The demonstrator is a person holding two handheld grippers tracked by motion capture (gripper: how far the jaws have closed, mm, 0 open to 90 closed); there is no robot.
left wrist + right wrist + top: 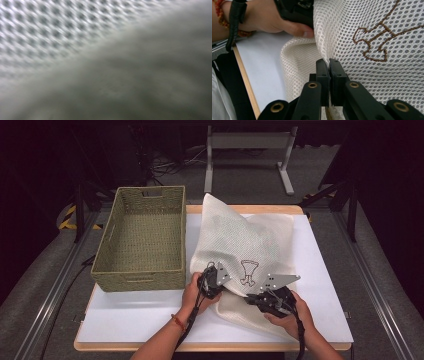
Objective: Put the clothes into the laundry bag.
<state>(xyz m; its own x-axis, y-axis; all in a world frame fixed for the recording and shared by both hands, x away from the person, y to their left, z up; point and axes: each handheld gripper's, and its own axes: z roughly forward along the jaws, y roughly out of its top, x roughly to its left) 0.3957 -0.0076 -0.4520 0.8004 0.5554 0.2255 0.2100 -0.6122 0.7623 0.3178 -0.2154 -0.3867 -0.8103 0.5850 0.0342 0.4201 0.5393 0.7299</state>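
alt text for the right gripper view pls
The right gripper pinches a fold of a cream mesh cloth with a brown embroidered outline. Behind, the person's left hand presses the cloth's edge above the white table.

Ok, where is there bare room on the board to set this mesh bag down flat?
Bare white board lies in front of the woven basket, along the near edge left of the left gripper. A narrower strip runs down the right edge, beside the mesh bag. The basket itself is empty. It is crowded mid-board, where the right gripper also clamps the bag.
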